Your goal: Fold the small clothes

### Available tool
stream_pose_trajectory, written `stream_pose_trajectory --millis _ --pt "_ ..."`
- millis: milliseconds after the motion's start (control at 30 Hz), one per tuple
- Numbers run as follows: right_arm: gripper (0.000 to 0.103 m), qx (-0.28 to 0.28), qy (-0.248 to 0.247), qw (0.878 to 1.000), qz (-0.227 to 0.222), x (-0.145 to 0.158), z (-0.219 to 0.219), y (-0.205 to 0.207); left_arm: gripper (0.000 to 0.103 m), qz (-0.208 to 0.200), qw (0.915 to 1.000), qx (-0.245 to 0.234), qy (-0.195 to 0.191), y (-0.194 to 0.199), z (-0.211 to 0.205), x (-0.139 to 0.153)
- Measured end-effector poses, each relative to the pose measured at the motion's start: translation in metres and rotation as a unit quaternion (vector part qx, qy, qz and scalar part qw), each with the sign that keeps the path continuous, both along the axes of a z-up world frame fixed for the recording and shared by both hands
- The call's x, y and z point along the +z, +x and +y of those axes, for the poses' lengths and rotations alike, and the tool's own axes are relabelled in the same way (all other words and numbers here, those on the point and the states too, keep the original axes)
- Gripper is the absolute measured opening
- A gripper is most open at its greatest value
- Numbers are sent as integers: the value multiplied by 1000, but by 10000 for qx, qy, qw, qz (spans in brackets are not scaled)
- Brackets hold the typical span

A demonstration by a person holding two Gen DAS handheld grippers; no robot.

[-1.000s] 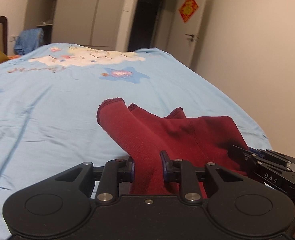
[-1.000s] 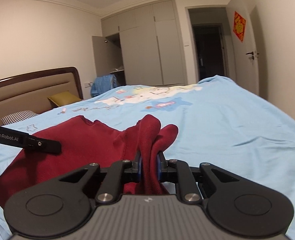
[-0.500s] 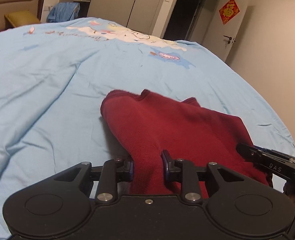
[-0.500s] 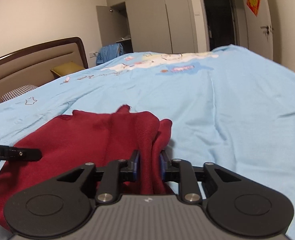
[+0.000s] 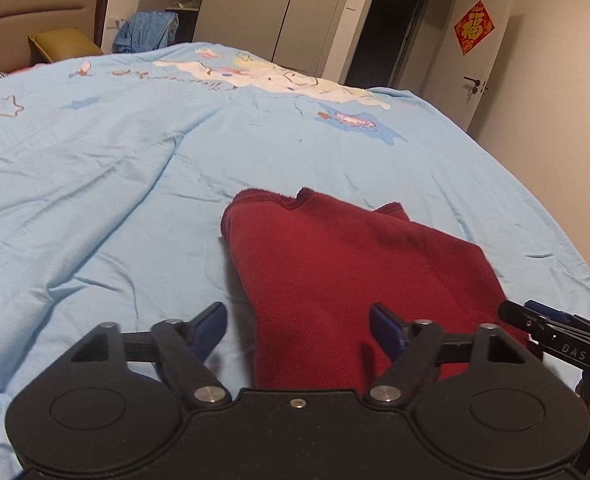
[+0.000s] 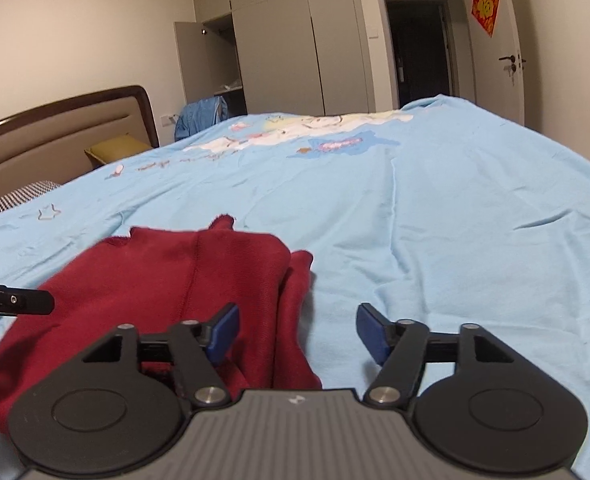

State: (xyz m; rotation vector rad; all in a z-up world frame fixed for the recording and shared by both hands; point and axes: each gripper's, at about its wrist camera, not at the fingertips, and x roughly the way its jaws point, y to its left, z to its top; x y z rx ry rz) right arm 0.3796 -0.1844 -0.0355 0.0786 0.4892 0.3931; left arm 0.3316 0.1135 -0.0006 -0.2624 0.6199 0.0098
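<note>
A dark red knitted garment (image 5: 343, 264) lies folded on the light blue bedspread (image 5: 95, 200). My left gripper (image 5: 301, 326) is open, its blue pads spread to either side of the garment's near left edge, with cloth lying between them but not clamped. In the right wrist view the same red garment (image 6: 167, 280) lies flat. My right gripper (image 6: 297, 332) is open over the garment's near right edge; its left pad sits above the cloth and its right pad above the bedspread (image 6: 455, 220). Each gripper's tip shows at the edge of the other's view.
A brown headboard (image 6: 55, 128) with a yellow pillow (image 6: 115, 148) and a checked pillow (image 6: 19, 196) is at the left. A blue cloth (image 6: 199, 116) hangs by the grey wardrobe (image 6: 295, 40). A dark doorway (image 6: 419, 48) and a door lie beyond the bed.
Both grippers held the red garment lifted, lowered it onto the bed, then opened and let it go. The garment now lies flat.
</note>
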Motion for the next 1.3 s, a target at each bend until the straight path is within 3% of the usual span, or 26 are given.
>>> stream_pose_trajectory --millis 100,267,733,1133,1300 --pt "91 -32 137 9996 -233 15 -9 -19 99 -187 9998 9 102 -18 -8 16" --pt "102 -86 344 9974 -634 43 -22 -55 102 -529 9981 10 306 -53 -24 40" --pt "103 72 236 9866 -1610 80 -30 -164 102 -1257 9901 74 629 -155 -54 69" --pt "103 -227 523 9849 -1634 61 -37 -262 102 -1358 9881 343 630 -253 -55 40" --pt "103 -347 353 9818 -1833 53 -40 -299 102 -1458 9859 408 712 -285 -62 32"
